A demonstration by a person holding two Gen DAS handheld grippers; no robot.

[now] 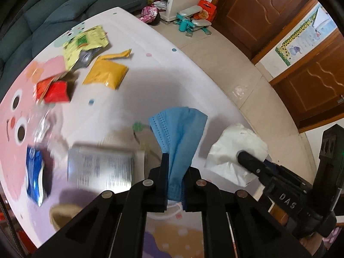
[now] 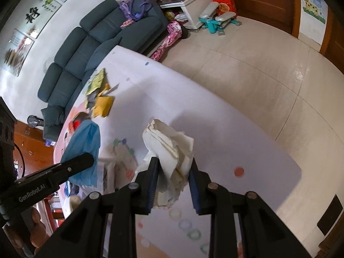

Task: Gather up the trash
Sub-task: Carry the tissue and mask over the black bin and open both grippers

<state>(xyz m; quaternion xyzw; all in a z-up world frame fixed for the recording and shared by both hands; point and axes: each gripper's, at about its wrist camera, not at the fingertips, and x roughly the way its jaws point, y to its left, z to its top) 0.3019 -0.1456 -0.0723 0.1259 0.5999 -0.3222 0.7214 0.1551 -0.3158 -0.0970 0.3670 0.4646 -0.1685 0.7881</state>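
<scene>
My left gripper (image 1: 176, 167) is shut on a blue face mask (image 1: 178, 129), which fans out above its fingers, off the white patterned table cover (image 1: 163, 71). The mask (image 2: 86, 137) also shows at the left of the right wrist view, behind a left finger (image 2: 81, 161). My right gripper (image 2: 174, 163) is shut on a crumpled white tissue (image 2: 167, 142), pinched between its blue pads. In the left wrist view that tissue (image 1: 234, 142) is at the right, with one right finger (image 1: 245, 157) against it.
More litter lies on the table: yellow packets (image 1: 105, 73), a green-yellow wrapper (image 1: 86, 43), red packets (image 1: 56, 90), a silver packet (image 1: 101, 167) and a blue wrapper (image 1: 34, 172). A dark sofa (image 2: 86, 43) stands behind the table and tiled floor (image 2: 258, 75) to the right.
</scene>
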